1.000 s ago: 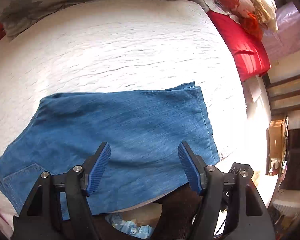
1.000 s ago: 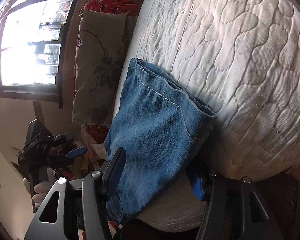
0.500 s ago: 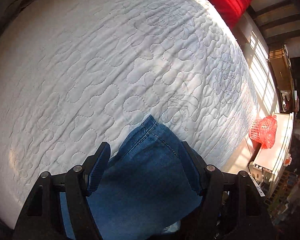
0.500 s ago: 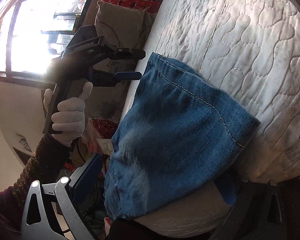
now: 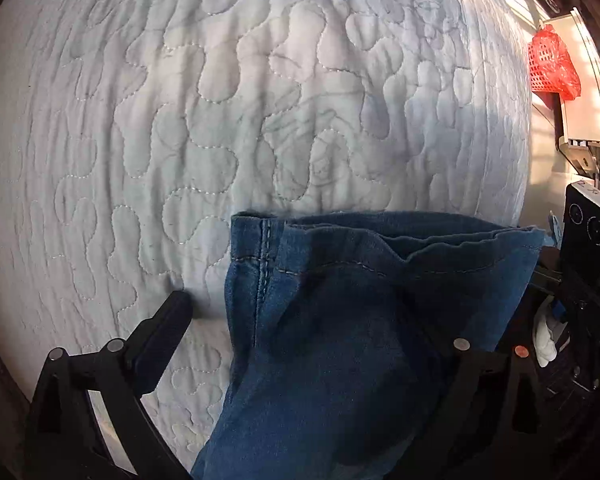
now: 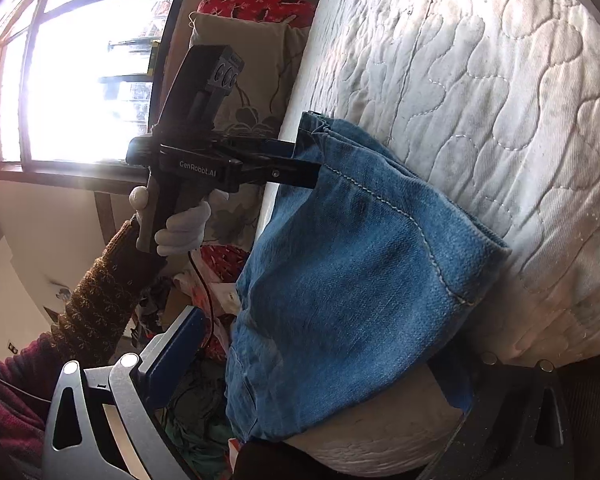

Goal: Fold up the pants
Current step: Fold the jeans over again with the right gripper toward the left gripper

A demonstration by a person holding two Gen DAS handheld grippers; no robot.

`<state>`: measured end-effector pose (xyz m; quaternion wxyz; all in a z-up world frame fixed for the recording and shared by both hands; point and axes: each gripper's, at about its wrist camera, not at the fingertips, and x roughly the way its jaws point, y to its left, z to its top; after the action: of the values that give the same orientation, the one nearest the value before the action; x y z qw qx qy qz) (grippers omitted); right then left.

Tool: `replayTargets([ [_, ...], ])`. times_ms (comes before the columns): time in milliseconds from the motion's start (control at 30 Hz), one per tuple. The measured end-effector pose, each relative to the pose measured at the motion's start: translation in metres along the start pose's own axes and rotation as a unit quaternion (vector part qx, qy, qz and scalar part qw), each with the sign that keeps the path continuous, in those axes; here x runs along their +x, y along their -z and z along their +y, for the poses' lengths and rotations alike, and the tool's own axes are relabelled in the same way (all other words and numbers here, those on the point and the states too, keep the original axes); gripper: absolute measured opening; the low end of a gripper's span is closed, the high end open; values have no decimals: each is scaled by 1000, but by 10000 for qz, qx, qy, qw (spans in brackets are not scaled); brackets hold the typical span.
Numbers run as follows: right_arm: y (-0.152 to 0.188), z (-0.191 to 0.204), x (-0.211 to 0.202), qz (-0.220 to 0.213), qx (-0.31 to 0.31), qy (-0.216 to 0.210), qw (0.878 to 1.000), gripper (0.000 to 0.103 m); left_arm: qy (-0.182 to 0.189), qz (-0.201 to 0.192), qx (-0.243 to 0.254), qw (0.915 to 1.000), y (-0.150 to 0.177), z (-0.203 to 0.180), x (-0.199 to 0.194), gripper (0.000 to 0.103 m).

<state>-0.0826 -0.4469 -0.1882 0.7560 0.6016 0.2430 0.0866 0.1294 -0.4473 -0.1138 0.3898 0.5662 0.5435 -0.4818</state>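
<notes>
Denim fills the space between the fingers of my left hand-held gripper (image 5: pixel 316 316), whose jaws stand spread wide: one black finger (image 5: pixel 168 320) rests just off the fabric on the quilt, the other is buried under cloth, so from this view I cannot say it has bitten anything. Seen from the right wrist, that same left hand-held gripper (image 6: pixel 300 160) looks pinched on the hem corner nearest the window, though the fold swallows the tips, so I call it unclear. My right hand-held gripper (image 6: pixel 316 364) is released, its blue-padded finger (image 6: pixel 172 352) hanging off the bed's side while the far finger is lost beneath cloth and mattress edge. The folded blue denim pants (image 6: pixel 348 272) lie draped over the near edge of the white quilted bed (image 6: pixel 480 80), hemmed leg openings up on the quilt and the rest hanging down; I judge both tools are set at opposite hem corners to carry the next fold across. A floral beige cushion (image 6: pixel 252 92) leans at the far end. The waistband is out of sight.
</notes>
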Motion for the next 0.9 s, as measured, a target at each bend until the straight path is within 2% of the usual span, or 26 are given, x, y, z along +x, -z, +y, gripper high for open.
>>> replayTargets([
  [33,0,1,0,-14,37,-20,10000,103,-245,38,139,9996,-2,-8,5,103],
  [67,0,1,0,-30,73,-40,10000,103,-326,32,153,9993,-3,-11,6,103],
  [133,1,-2,-2,-64,172,-107,9998,103,-174,-4,8,9998,-8,-12,4,103],
  [200,0,-5,-4,-56,295,-195,9994,103,-14,-232,-406,9989,-9,0,-2,103],
  [233,-1,-6,-4,-57,358,-244,9990,103,-32,-323,-523,9981,-8,0,-3,103],
  [367,-3,-10,-7,4,571,-389,9976,103,-296,-662,-470,9963,9,-17,-6,102],
  [433,-4,-10,-9,10,719,-284,9970,96,-306,-796,-499,9951,13,-27,-10,95],
  [467,-4,-11,-10,21,786,-186,9967,87,-304,-875,-506,9944,22,-27,-16,88],
  [500,-4,-12,-12,17,857,-128,9962,75,-278,-946,-498,9939,25,-31,-19,75],
  [533,-4,-14,-14,20,951,-66,9954,66,-275,-1036,-458,9932,28,-39,-24,68],
  [567,-3,-15,-15,31,1028,2,9947,43,-281,-1094,-414,9927,30,-44,-26,53],
  [600,-4,-18,-16,34,1072,-23,9942,15,-288,-1118,-462,9922,30,-46,-28,49],
  [633,-4,-20,-17,38,1110,-48,9938,7,-246,-1153,-555,9915,30,-45,-29,46],
  [700,-6,-15,-16,34,943,120,9955,6,-105,-1228,-798,9892,31,-35,-35,31],
  [767,-7,-1,-14,68,518,312,9981,6,53,-1345,-957,9863,35,-25,-39,26],
  [833,-9,6,-11,130,258,477,9984,8,108,-1394,-1036,9847,38,-18,-38,26],
  [900,-10,5,-10,145,259,512,9982,11,43,-1376,-956,9859,37,-17,-36,28],
])
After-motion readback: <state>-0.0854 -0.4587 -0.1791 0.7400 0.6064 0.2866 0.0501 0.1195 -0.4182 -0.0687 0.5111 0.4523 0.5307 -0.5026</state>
